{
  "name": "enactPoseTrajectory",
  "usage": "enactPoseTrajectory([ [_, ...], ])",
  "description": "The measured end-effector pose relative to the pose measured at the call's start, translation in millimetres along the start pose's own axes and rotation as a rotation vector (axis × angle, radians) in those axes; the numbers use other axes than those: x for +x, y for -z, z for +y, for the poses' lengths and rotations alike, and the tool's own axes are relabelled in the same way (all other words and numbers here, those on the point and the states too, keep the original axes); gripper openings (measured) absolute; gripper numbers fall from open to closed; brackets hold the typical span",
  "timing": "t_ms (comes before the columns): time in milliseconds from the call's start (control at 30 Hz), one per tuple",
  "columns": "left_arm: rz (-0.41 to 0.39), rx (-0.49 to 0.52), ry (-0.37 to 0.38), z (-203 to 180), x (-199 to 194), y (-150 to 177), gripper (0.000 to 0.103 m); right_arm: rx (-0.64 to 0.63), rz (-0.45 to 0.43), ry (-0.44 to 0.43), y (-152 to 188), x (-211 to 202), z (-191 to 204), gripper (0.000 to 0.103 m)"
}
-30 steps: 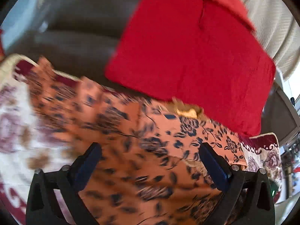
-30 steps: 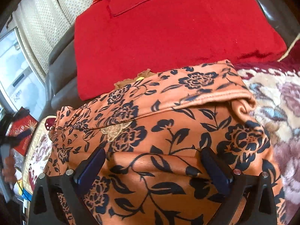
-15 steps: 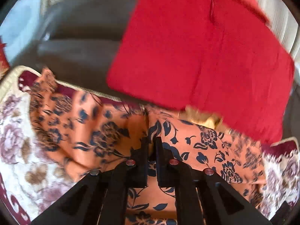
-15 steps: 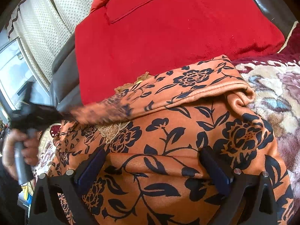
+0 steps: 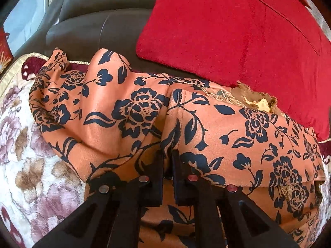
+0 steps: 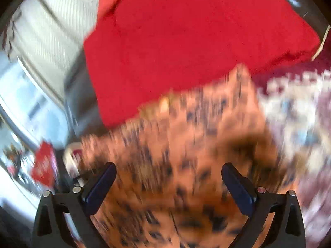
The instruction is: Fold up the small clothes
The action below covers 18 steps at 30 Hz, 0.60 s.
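Left gripper [image 5: 167,161], lower centre, jaws pinched onto a fold of the orange floral garment [image 5: 206,128] spread mid-frame over the floral blanket [image 5: 26,165]; right gripper [image 6: 168,183], jaws wide, empty, above the blurred garment [image 6: 186,144]; red cushion [image 5: 238,37] upper right.

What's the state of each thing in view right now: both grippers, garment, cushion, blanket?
left gripper: shut on the orange floral garment, pinching a fold
right gripper: open, empty, above the garment; view motion-blurred
orange floral garment: partly folded, bunched, on the blanket
red cushion: leaning on the sofa back, behind the garment
floral blanket: spread under the garment
dark sofa: unoccupied part visible behind
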<state>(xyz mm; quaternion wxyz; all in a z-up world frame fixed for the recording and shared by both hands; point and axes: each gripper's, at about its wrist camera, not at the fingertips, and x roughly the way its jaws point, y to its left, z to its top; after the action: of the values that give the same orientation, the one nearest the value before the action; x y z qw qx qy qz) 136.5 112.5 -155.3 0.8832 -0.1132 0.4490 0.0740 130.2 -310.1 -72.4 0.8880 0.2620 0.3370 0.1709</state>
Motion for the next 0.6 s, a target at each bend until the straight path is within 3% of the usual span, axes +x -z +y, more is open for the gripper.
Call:
enactPoseTrajectory([
  [100, -0.007, -0.005, 0.010, 0.6, 1.4, 1.2, 0.009, 0.171, 0.052, -0.098, -42.6, 22.7, -38.0, 0.103],
  [167, -0.015, -0.002, 0.023, 3.6, 0.3, 2.6, 0.010, 0.362, 0.169, -0.213, -58.7, 60.1, -79.5, 0.103],
  [233, -0.024, 0.003, 0.035, 6.6, 1.4, 3.5, 0.010, 0.472, 0.227, -0.189, -62.2, 85.8, -110.6, 0.103],
  [367, -0.046, 0.009, 0.046, 9.7, 1.2, 6.6, 0.010, 0.515, 0.212, -0.251, -84.8, 109.2, -139.3, 0.103],
  [600, -0.072, 0.011, 0.056, 11.0, 1.8, 9.7, 0.010, 0.514, 0.153, -0.118, -115.6, 121.7, -172.8, 0.101],
])
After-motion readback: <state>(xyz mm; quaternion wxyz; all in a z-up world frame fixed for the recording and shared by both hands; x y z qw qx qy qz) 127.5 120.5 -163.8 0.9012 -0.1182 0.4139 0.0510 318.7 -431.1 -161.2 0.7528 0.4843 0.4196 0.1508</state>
